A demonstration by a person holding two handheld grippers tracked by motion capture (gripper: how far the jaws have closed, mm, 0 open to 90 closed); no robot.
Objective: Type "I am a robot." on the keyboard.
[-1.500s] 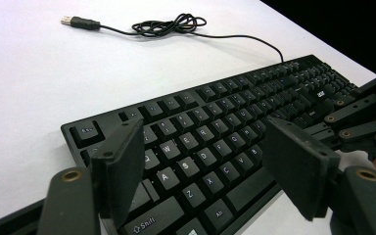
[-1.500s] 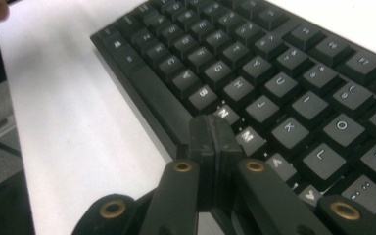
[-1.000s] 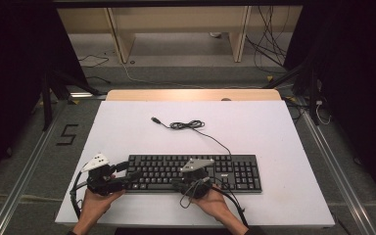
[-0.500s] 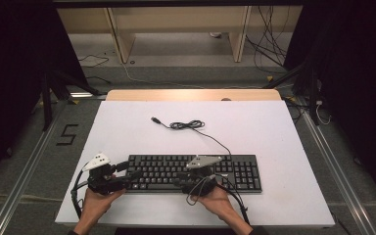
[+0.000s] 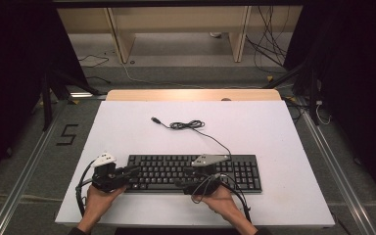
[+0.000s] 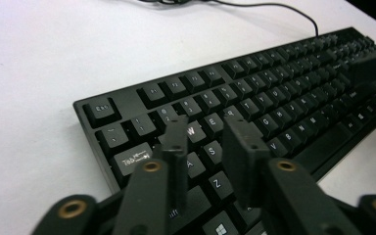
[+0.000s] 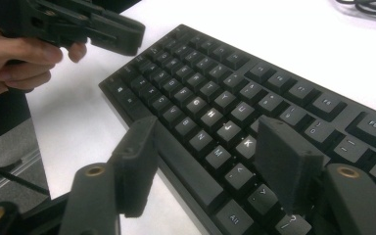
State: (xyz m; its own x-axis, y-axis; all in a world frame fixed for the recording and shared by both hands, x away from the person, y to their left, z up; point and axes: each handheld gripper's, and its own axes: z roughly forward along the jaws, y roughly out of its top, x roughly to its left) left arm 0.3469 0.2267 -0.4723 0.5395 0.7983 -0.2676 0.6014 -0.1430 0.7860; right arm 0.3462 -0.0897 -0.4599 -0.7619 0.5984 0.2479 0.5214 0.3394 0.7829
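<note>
A black keyboard (image 5: 191, 172) lies near the table's front edge, and its cable (image 5: 186, 125) curls away toward the middle of the table. My left gripper (image 5: 134, 171) hovers over the keyboard's left end. In the left gripper view (image 6: 205, 125) its jaws have just been closing and stand a narrow gap apart above the W and S keys, with nothing between them. My right gripper (image 5: 183, 178) points left along the keyboard's front edge. In the right gripper view (image 7: 208, 127) its jaws have just been opening and stand wide over the bottom key rows, holding nothing.
The white tabletop (image 5: 274, 132) has a wooden strip (image 5: 191, 95) along its back edge. The cable's plug (image 5: 154, 119) lies loose at the centre. In the right gripper view the left gripper (image 7: 103, 29) and its hand are close at the upper left.
Both hands stay at the keyboard's front. The grey plate on the right gripper has edged slightly to the right. The keyboard and cable have not moved.
</note>
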